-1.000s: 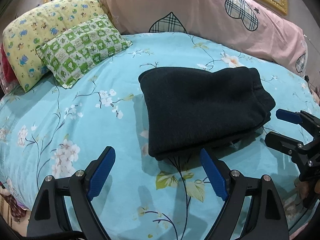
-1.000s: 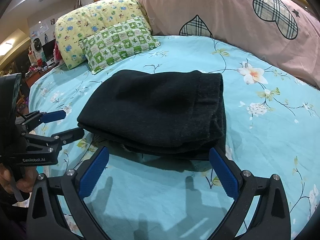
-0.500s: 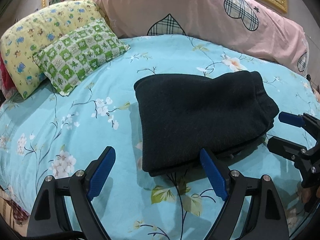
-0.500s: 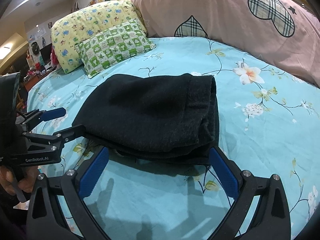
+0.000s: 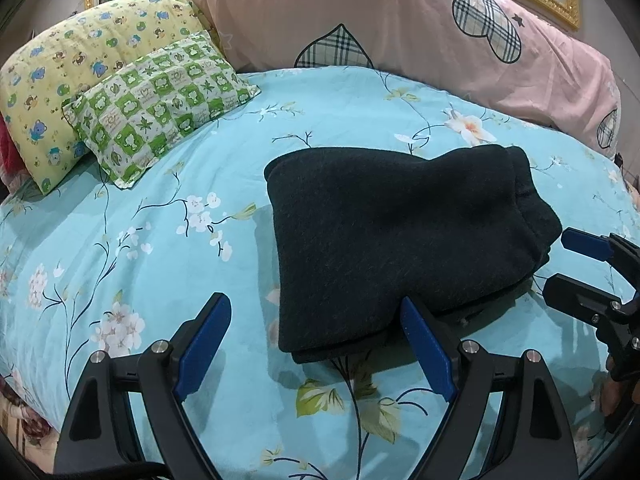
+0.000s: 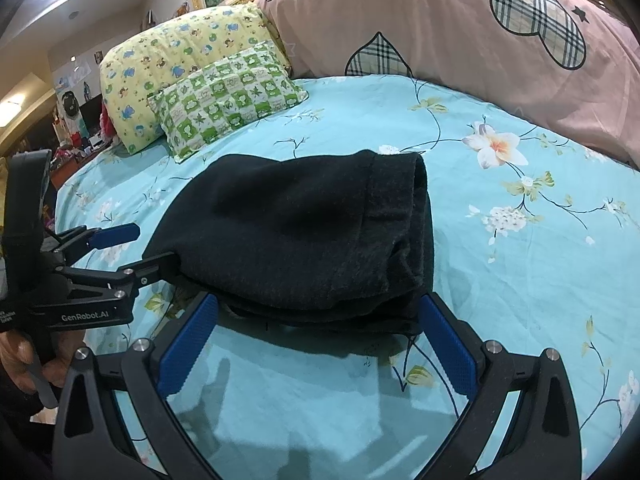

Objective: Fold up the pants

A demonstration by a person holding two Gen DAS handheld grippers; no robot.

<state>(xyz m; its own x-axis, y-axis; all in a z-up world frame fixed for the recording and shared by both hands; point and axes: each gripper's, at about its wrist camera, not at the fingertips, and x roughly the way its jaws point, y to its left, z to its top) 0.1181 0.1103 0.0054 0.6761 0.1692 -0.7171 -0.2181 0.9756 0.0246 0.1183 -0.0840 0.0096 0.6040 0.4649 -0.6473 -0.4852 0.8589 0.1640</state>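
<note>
black folded pants lie on the bed; both tongs gape empty; only the right view shows the left tongs touching them.

The pants look like thick, matt, fuzzy knit cloth. The bedsheet is smooth printed cotton, perhaps. At 6 o'clock, the left gripper shows matt black plastic and ribbed blue pads.
</note>
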